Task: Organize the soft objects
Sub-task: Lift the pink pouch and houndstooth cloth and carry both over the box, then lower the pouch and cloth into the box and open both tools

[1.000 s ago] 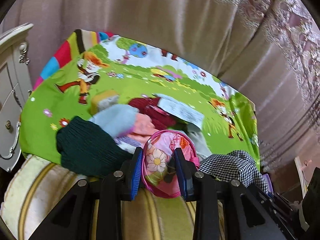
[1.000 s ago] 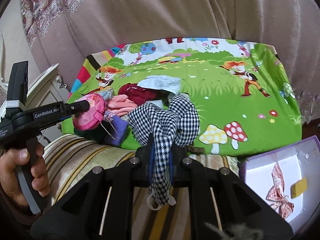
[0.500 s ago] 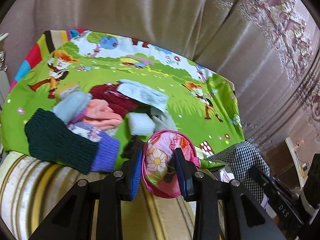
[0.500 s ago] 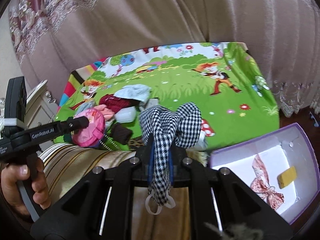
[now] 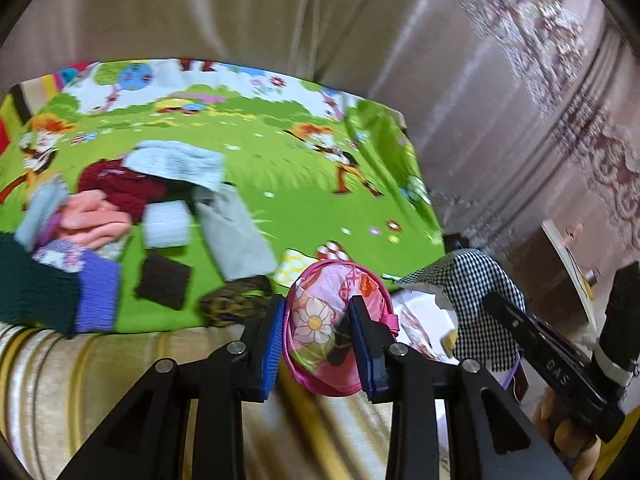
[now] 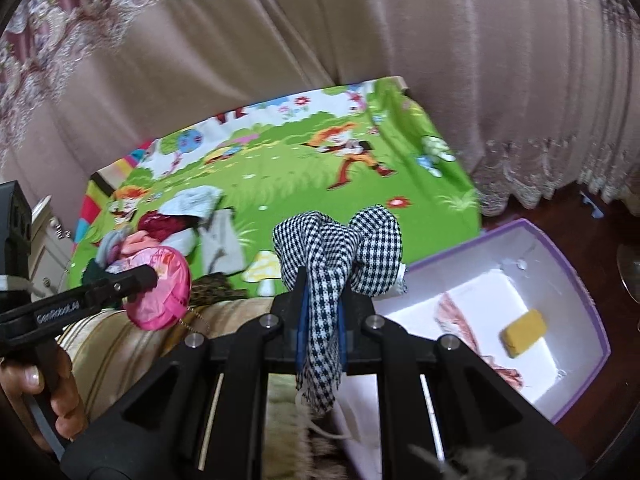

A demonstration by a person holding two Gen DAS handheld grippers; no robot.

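My left gripper (image 5: 320, 336) is shut on a pink flowered pouch (image 5: 332, 320), held above the striped sofa edge; the same pouch (image 6: 160, 288) shows at the left of the right wrist view. My right gripper (image 6: 322, 320) is shut on a black-and-white checked cloth (image 6: 340, 252), which hangs bunched above its jaws and trails below them. That cloth (image 5: 476, 296) also shows at the right of the left wrist view. A purple-rimmed white box (image 6: 576, 276) sits on the floor to the right, holding a yellow sponge (image 6: 524, 332) and a pink patterned bow (image 6: 460, 324).
A green cartoon mat (image 5: 280, 184) carries a heap of soft things: dark green knit (image 5: 32, 284), purple cuff (image 5: 98, 292), peach cloth (image 5: 96, 220), maroon knit (image 5: 120, 184), grey sock (image 5: 236, 232), white and dark brown pads. Curtains hang behind. A person's hand (image 6: 60, 392) grips the left tool.
Both grippers have swung to the right with their loads, away from the heap. The white box has come much further into the right wrist view.
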